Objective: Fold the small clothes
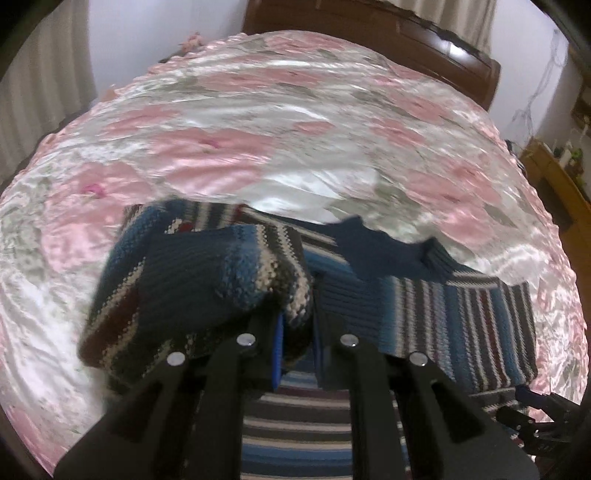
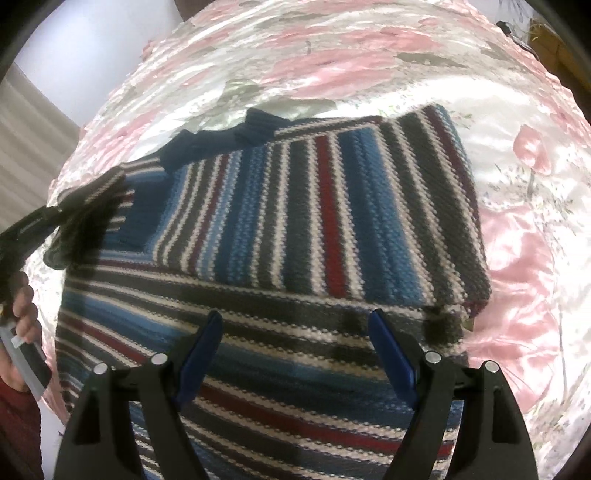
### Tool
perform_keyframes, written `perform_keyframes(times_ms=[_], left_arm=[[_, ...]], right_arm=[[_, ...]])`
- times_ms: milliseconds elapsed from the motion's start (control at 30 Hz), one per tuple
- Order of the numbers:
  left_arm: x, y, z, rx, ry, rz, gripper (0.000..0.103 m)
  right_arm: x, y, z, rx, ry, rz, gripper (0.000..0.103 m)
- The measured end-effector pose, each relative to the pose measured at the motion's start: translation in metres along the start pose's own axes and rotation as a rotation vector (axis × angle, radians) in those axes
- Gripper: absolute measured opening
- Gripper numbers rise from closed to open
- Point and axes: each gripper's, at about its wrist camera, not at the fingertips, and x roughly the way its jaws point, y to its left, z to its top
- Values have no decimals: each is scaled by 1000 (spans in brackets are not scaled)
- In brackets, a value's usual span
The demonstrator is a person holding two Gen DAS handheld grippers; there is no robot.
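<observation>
A striped knit sweater (image 2: 317,229) in blue, grey, white and dark red lies on the bed, its right sleeve folded across the body. The navy collar (image 2: 229,138) points away from me. My left gripper (image 1: 297,332) is shut on the left sleeve (image 1: 207,280), holding it raised over the sweater body (image 1: 461,325). In the right wrist view the left gripper (image 2: 55,221) shows at the left edge with the sleeve bunched in it. My right gripper (image 2: 295,325) hovers open just above the sweater's lower half, with nothing between its blue pads.
A pink and white floral satin bedspread (image 1: 258,147) covers the bed. A dark wooden headboard (image 1: 369,33) stands at the far end, with curtains behind it. Wooden furniture (image 1: 554,177) stands to the right. A hand (image 2: 22,306) holds the left gripper's handle.
</observation>
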Motion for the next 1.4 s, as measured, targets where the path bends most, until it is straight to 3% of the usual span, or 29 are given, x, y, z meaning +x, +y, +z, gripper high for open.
perform_keyframes(times_ms=[167,400,467,533,667,767,833,900,1067,1233,1400], left_arm=[[17,-37,-14,54,38,-37,12],[57,-47,-37,86,195,-61,23],[50,-42,-37,96,206,-90,30],[32,-36,-36,98,200,-146,49],[-10,-9,-29,73,165,-197,52],[-32,32,-15,23,109,-133,52],[-34,63,-5,-2,88,-49,51],[-24,86,4,-11,109,80,49],[13,111,14,5,174,210,44],[41,124,14,4,277,188,41],[46,133,13,21,269,175,45]], right_arm=[[9,-12,-2,36,14,15,82],[26,-17,-6,44,51,2,82],[27,-16,-7,32,54,-5,82],[28,-14,-5,28,56,-10,82],[25,-11,-6,27,51,-19,82],[19,-4,-5,31,46,-8,82],[15,5,-2,23,43,12,82],[12,18,4,4,43,24,82],[15,72,26,-80,43,39,82],[31,123,43,-160,75,62,81],[43,167,59,-260,72,61,81]])
